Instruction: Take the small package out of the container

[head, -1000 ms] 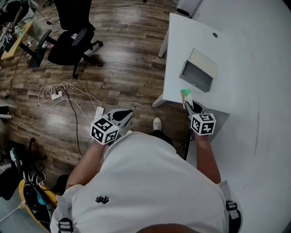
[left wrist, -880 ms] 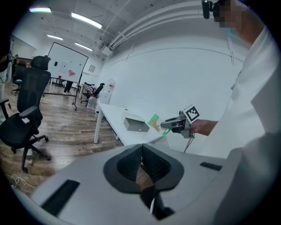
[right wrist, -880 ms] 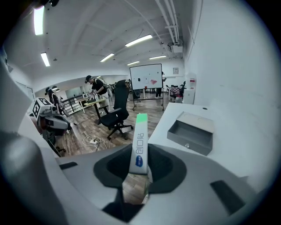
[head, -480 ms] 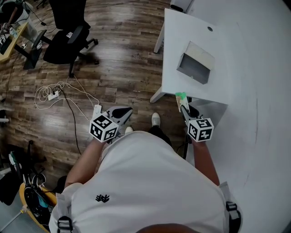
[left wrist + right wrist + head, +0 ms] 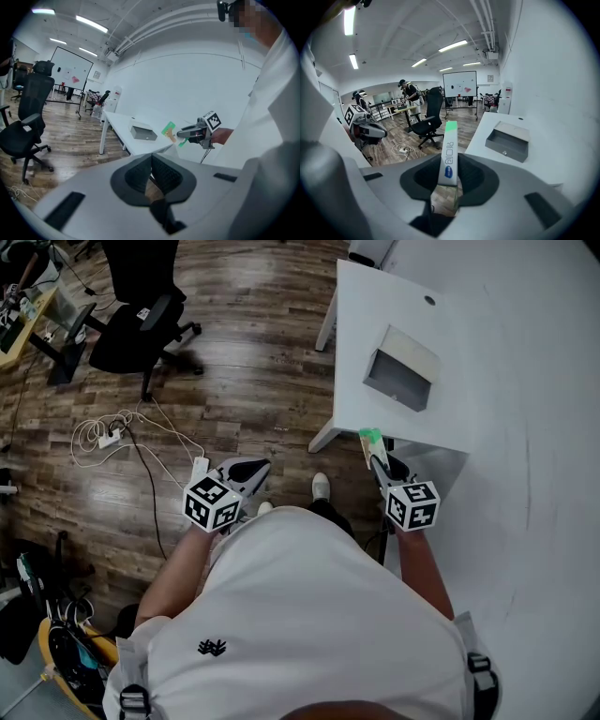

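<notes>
The small package [image 5: 372, 441], a narrow white sachet with a green end, stands upright in my right gripper [image 5: 380, 463], which is shut on its lower part. In the right gripper view the package [image 5: 448, 154] rises between the pads of that gripper [image 5: 449, 177]. It hangs over the near edge of the white table [image 5: 497, 427], apart from the grey open container [image 5: 401, 373], also visible as the container [image 5: 509, 139]. My left gripper [image 5: 251, 469] hovers over the wood floor, off the table. Its gripper [image 5: 151, 169] is shut and holds nothing. From there the package [image 5: 169, 130] shows beside the container [image 5: 143, 133].
A black office chair [image 5: 141, 310] and a coil of white cable with a power strip [image 5: 112, 432] lie on the floor to the left. A shoe [image 5: 322, 490] shows below the table corner. People stand at desks far back [image 5: 405, 96].
My right gripper has drawn back from the container toward the table's near edge, carrying the package. The left gripper has stayed about where it was.
</notes>
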### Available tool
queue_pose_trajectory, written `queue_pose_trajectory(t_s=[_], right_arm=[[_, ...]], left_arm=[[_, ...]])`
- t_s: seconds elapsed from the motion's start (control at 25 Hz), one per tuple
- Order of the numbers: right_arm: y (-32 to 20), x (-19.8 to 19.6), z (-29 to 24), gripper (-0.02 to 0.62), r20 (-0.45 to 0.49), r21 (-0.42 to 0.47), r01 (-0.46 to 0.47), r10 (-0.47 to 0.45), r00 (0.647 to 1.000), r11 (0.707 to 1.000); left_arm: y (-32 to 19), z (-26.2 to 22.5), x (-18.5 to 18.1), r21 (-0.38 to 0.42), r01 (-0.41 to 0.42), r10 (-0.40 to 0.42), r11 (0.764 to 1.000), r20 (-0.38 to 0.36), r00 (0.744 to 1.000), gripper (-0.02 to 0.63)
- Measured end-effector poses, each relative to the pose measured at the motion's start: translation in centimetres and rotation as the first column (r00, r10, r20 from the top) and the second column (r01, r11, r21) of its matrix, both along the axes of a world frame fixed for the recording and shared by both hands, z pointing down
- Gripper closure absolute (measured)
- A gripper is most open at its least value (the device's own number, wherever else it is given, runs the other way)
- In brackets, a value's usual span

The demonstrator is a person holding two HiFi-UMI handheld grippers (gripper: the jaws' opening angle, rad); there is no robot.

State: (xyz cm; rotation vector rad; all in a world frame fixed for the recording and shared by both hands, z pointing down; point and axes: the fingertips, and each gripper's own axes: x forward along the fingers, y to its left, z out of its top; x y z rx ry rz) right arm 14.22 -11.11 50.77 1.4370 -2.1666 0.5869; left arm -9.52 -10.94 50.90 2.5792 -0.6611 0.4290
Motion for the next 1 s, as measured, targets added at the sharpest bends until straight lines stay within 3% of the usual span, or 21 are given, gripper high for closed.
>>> queue_pose_trajectory(t_s=[1.0], right_arm=[[-0.9,0.0,-1.0,0.502,-0.026,0.022,-0.014,0.014,1.000,1.000]], left_arm=[[0.0,-0.5,-2.2,0.006,0.024,-0.024,1.000,-0.006,1.000,0.598]])
